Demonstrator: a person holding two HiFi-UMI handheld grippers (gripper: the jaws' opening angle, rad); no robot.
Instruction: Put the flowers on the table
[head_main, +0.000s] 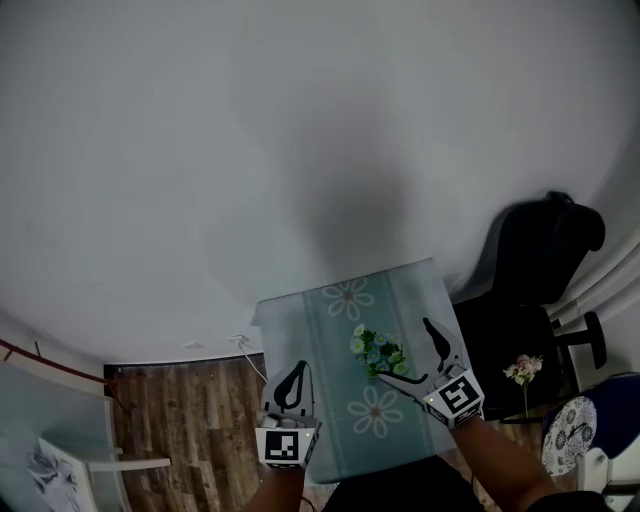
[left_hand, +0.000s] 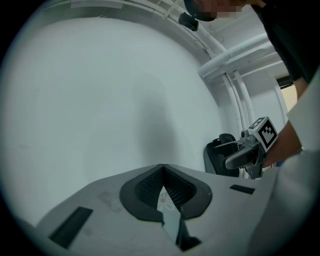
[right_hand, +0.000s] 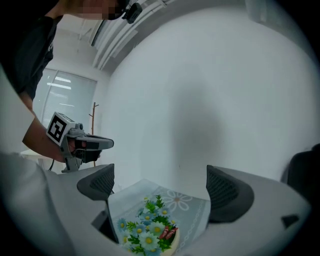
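A small bunch of blue and white flowers (head_main: 373, 352) with green leaves stands on the table's teal flower-print cloth (head_main: 340, 300). My right gripper (head_main: 407, 350) is open, and the bunch sits just off its left fingertip. In the right gripper view the flowers (right_hand: 146, 232) show low between the wide-apart pads (right_hand: 98, 182), with a tan rim at their base. My left gripper (head_main: 292, 385) hangs over the cloth's left edge, jaws shut on nothing. In the left gripper view its pads (left_hand: 163, 172) meet in a point.
A black chair (head_main: 535, 262) stands right of the table, and a pink flower stem (head_main: 523, 370) rises beside it. A blue-and-white patterned round thing (head_main: 566, 434) is at the lower right. Wooden floor (head_main: 185, 410) lies to the left, and a white wall is behind.
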